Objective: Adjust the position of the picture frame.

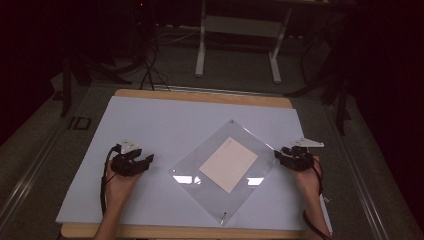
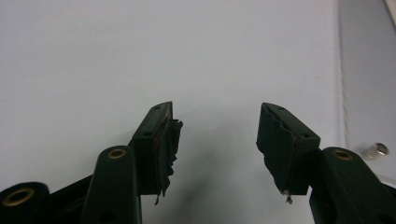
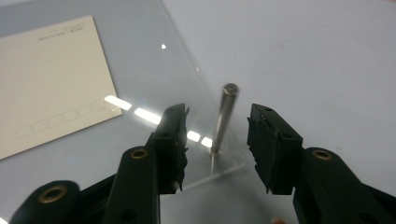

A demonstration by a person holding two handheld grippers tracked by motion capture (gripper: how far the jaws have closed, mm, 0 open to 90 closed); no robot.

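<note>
A clear acrylic plate [image 1: 227, 131] lies cornerwise on the pale sheet [image 1: 150, 120], with a cream card [image 1: 228, 164] in its middle. My right gripper [image 1: 280, 154] is at the plate's right corner. In the right gripper view the card [image 3: 51, 79] sits at the left. There my right gripper [image 3: 219, 109] is open around a thin metal pin [image 3: 223, 119] that stands upright in the plate's corner [image 3: 187, 79], and the pads are clear of it. My left gripper [image 1: 145, 161] is left of the plate, above bare sheet. It [image 2: 215, 112] is open and holds nothing.
A short metal stud [image 2: 376, 150] sits at the right edge of the left gripper view. Small pins also mark the plate's far corner [image 1: 232, 121] and near corner [image 1: 222, 217]. The wooden table edge [image 1: 200, 96] borders the sheet. A white desk frame [image 1: 237, 45] and cables stand on the floor beyond.
</note>
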